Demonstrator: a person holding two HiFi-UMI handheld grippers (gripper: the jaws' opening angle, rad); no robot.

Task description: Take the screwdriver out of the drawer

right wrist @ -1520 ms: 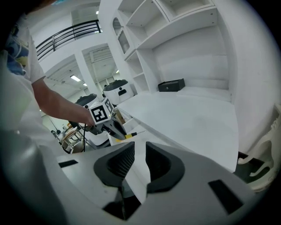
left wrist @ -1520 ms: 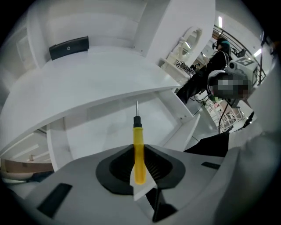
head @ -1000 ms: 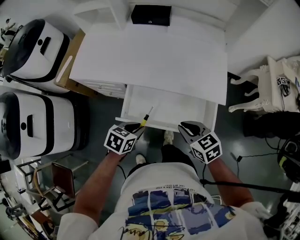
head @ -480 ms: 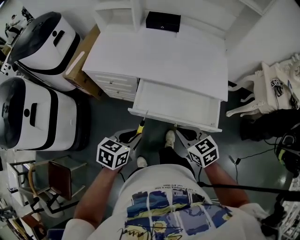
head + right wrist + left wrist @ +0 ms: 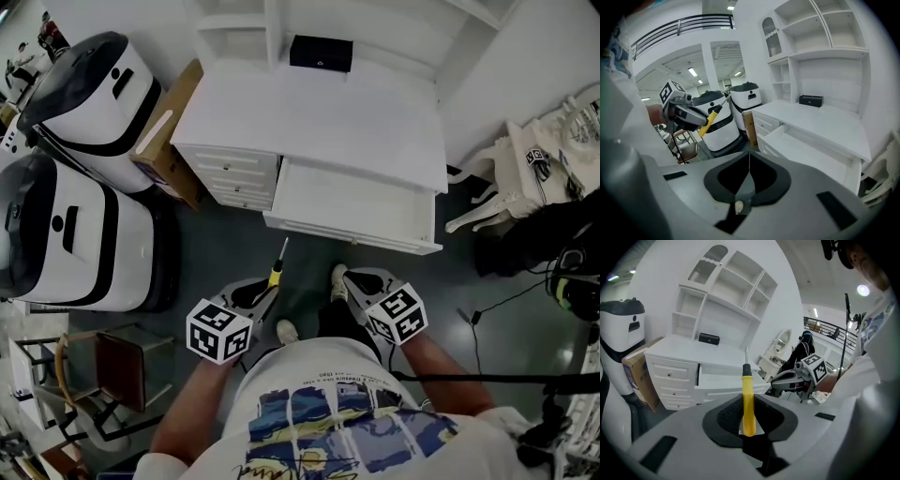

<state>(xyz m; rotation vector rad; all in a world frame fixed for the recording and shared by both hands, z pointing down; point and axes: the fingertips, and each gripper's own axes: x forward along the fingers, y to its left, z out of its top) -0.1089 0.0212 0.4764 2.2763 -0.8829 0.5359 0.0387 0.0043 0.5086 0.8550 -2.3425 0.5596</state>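
Screwdriver (image 5: 748, 394) clamped in left hand-held gripper (image 5: 749, 412), handle butt apparently hidden inside jaws; right hand-held gripper (image 5: 749, 160) clenched, empty.

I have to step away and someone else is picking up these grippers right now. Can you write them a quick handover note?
Left gripper: shut on the screwdriver, gripping its yellow handle, shaft pointing toward the desk.
Right gripper: shut, nothing between its jaws.
Drawer: pulled open under the desk top; the part of its inside that shows looks bare.
Done: the screwdriver is out of the drawer, held above the floor in front of it.
Left: probably only to set the screwdriver down somewhere, and to shut the drawer if that is wanted.
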